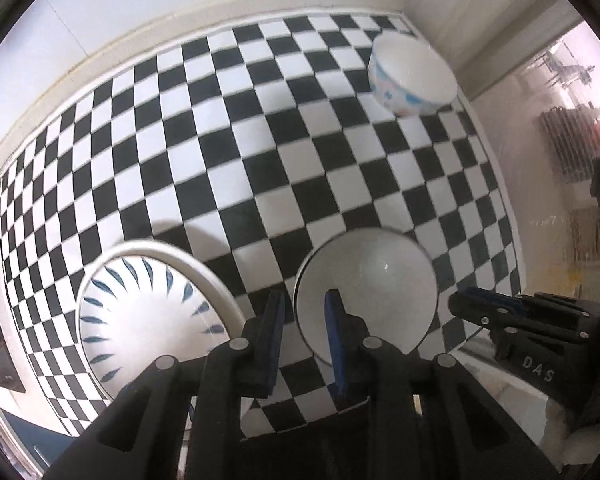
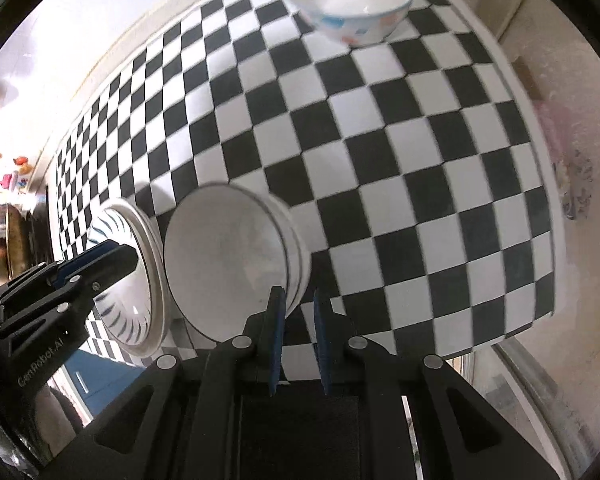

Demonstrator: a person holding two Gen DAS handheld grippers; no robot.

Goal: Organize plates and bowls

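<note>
A stack of white bowls point(image 1: 372, 280) point(image 2: 224, 256) with thin dark rims stands on the checkered cloth. My left gripper point(image 1: 305, 312) point(image 2: 130, 258) points straight down over its left rim. It is shut, with nothing pinched between its pads. My right gripper point(image 2: 298, 312) point(image 1: 456, 306) hangs over the stack's right wall. It is shut too, and a sliver of cloth shows between it and the bowl. Left of the bowls lies a white plate with blue leaf strokes point(image 1: 140, 312) point(image 2: 130, 308) on wider white plates. A white bowl with blue and pink marks point(image 1: 412, 76) point(image 2: 352, 4) sits at the far right corner.
The black-and-white checkered cloth point(image 1: 220, 140) point(image 2: 380, 160) covers the table up to a pale wall behind. The table's right edge point(image 2: 540, 200) drops to the floor. A radiator point(image 1: 572, 140) stands beyond it. A blue cabinet front point(image 2: 80, 380) shows below the near left edge.
</note>
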